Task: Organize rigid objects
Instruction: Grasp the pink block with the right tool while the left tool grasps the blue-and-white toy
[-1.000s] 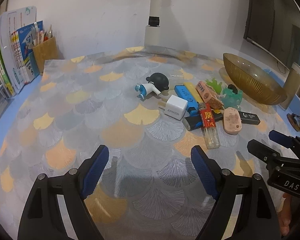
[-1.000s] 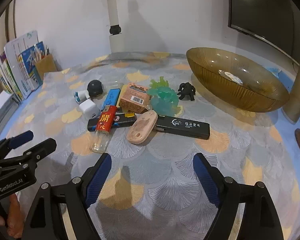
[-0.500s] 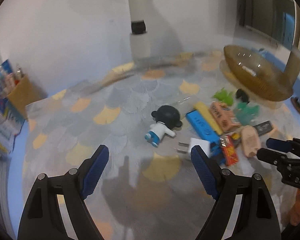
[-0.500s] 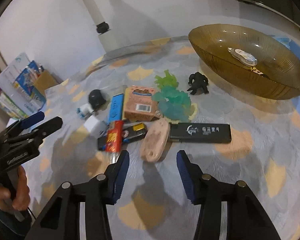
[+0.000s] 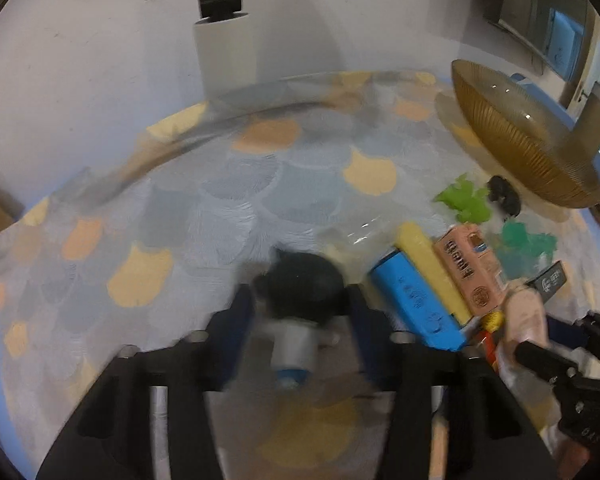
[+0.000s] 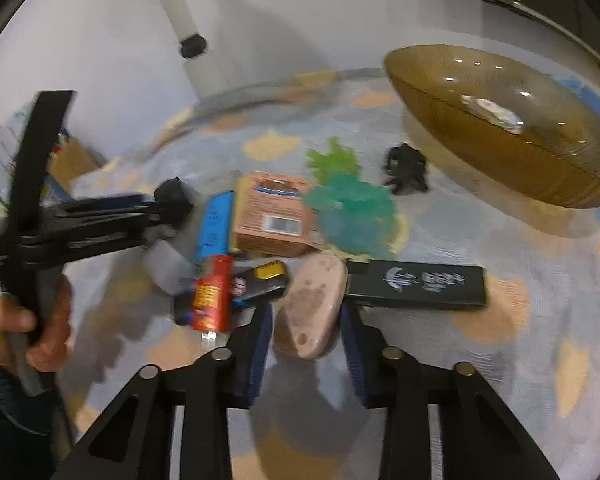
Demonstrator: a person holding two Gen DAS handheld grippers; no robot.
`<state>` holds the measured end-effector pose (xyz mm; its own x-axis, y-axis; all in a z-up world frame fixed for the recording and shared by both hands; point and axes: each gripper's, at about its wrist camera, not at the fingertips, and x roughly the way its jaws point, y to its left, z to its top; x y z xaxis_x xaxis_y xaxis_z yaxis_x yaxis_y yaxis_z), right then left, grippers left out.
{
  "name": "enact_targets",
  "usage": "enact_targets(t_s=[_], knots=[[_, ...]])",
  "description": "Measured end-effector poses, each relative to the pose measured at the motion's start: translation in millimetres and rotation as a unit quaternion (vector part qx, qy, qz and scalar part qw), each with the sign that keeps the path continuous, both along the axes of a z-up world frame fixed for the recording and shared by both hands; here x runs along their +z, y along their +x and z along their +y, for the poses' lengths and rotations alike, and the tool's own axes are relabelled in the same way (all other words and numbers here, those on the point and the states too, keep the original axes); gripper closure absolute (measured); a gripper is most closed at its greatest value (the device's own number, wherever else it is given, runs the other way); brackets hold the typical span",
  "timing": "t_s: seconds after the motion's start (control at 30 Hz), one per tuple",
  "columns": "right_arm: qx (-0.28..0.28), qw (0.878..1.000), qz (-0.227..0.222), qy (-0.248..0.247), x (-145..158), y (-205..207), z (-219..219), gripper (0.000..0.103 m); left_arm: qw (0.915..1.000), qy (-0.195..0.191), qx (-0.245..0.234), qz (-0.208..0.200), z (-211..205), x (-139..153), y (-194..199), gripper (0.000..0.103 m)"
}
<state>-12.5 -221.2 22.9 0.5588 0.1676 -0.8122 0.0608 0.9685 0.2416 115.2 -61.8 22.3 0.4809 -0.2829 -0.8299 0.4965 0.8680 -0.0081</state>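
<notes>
A toy figure with a round black head and a white body lies on the patterned cloth. My left gripper straddles it, jaws closing, and the blue pads meet the sides of its head, blurred by motion. A pink oval case lies between the red lighter and the long black box. My right gripper is closing on it, with a pad against each long side. In the right wrist view the left gripper comes in from the left, its tip at the figure's head.
An amber glass bowl stands at the back right with a small item inside. Packed around the grips are a blue bar, a yellow bar, an orange box, green toys and a black figurine. A white post stands at the wall.
Both grippers moved forward over the pile and their jaws narrowed from wide open. The left now brackets the black-headed figure, and the right the pink case.
</notes>
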Motion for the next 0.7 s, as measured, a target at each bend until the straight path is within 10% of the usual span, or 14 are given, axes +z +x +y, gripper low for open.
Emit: enact_targets(t_s=[0.2,0.7], knots=[[0.02,1.0,-0.009,0.018,2,-2,-1,0.092,0.9996,0.007,0.014,-0.024,5,6,-15,0.062],[0.116,0.992,0.017,0.039,23,-87,-41,0.092,0.9964,-0.083,0.004,-0.019,13,22,-156,0.062]])
